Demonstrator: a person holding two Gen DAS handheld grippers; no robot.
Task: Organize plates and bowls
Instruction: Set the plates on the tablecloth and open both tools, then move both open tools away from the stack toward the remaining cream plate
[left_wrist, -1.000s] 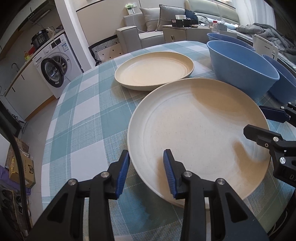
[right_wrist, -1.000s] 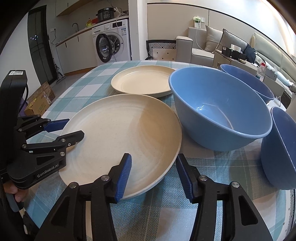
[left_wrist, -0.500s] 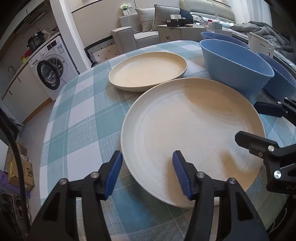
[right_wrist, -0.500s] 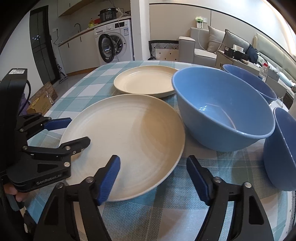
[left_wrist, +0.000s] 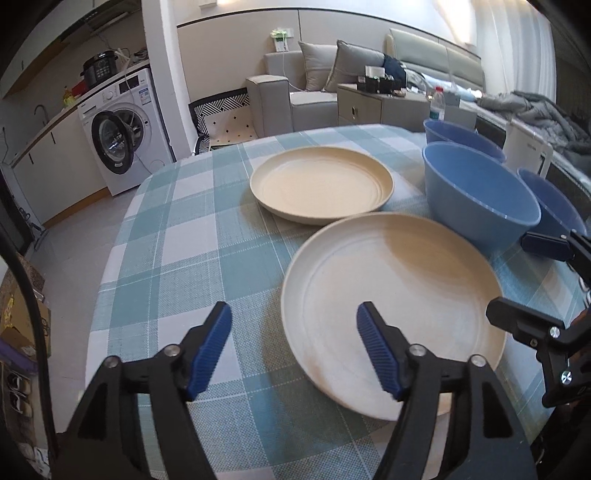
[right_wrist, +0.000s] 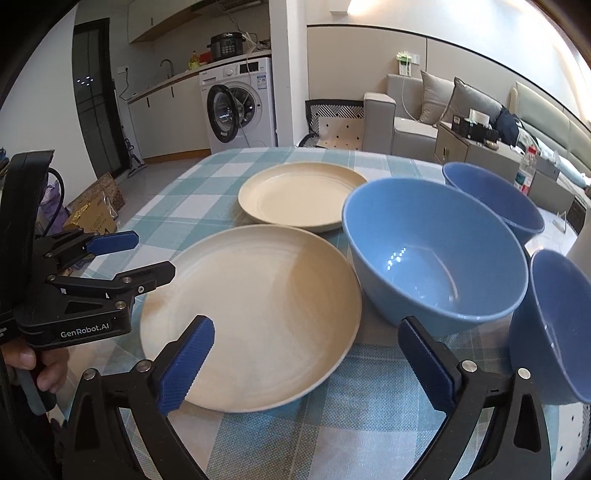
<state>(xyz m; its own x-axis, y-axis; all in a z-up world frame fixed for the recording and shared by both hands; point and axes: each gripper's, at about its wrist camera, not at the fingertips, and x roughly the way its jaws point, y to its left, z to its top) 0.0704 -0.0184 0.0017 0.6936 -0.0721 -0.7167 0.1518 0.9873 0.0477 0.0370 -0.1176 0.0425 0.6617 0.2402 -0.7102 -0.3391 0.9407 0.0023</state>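
Observation:
Two cream plates lie on the checked tablecloth: a near plate (left_wrist: 391, 295) (right_wrist: 255, 314) and a far plate (left_wrist: 321, 182) (right_wrist: 299, 194). Three blue bowls stand to their right: a large middle bowl (left_wrist: 476, 195) (right_wrist: 432, 251), a far bowl (left_wrist: 461, 138) (right_wrist: 491, 195) and a near bowl (left_wrist: 557, 206) (right_wrist: 554, 325). My left gripper (left_wrist: 293, 349) is open and empty, just off the near plate's left rim. My right gripper (right_wrist: 308, 365) is open and empty over that plate's near right edge.
The round table's edge (left_wrist: 110, 266) falls away on the left. A washing machine (left_wrist: 122, 136), a sofa (left_wrist: 295, 96) and a low cabinet (left_wrist: 373, 107) stand beyond the table. A white appliance (left_wrist: 528, 155) sits at the right behind the bowls.
Both grippers have opened wider and drawn back from the near plate's rim. The plate has stayed flat on the table.

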